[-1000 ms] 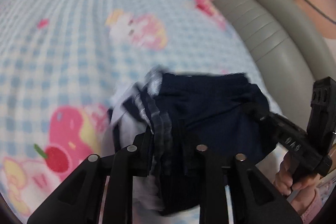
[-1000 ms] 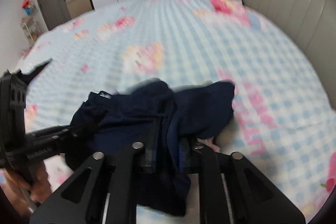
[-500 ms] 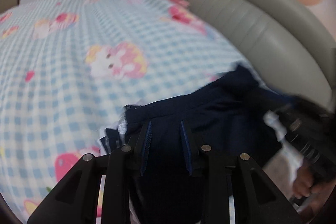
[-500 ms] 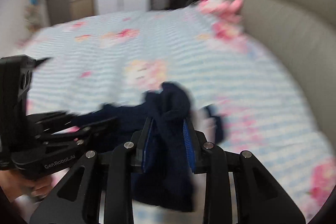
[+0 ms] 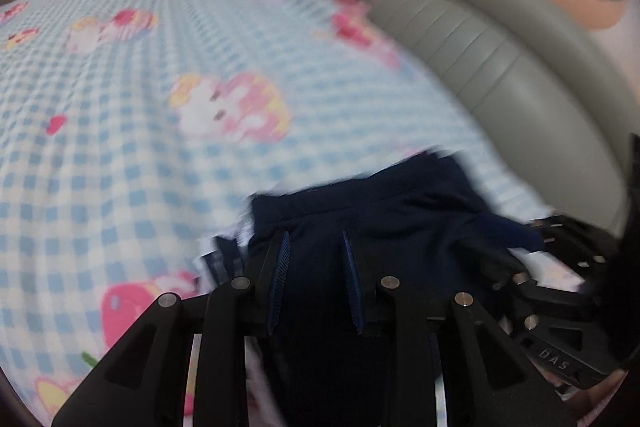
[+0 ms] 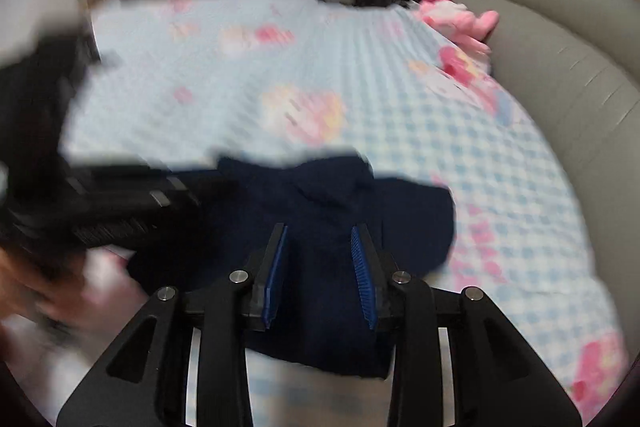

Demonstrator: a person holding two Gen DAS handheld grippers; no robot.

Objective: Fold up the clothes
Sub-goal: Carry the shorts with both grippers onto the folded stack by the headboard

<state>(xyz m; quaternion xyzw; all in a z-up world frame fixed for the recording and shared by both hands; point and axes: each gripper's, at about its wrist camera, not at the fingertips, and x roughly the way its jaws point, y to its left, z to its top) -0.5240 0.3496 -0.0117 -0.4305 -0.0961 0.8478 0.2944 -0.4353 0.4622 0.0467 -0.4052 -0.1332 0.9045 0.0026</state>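
A: What has changed over the last second?

B: The navy garment was bunched, with a plaid bit showing; now it is drawn out wider between the two tongs, its hem running across the checked bedspread. That reads as straightening before a fold, so the task looks early.

A: And the tongs?

B: The left tongs are closing with navy cloth filling the gap. The right tongs are opening, cloth between the pads; whether they still pinch it is unclear.

A: Where does the garment lie?

B: On the bedspread, under both, near the grey headboard.
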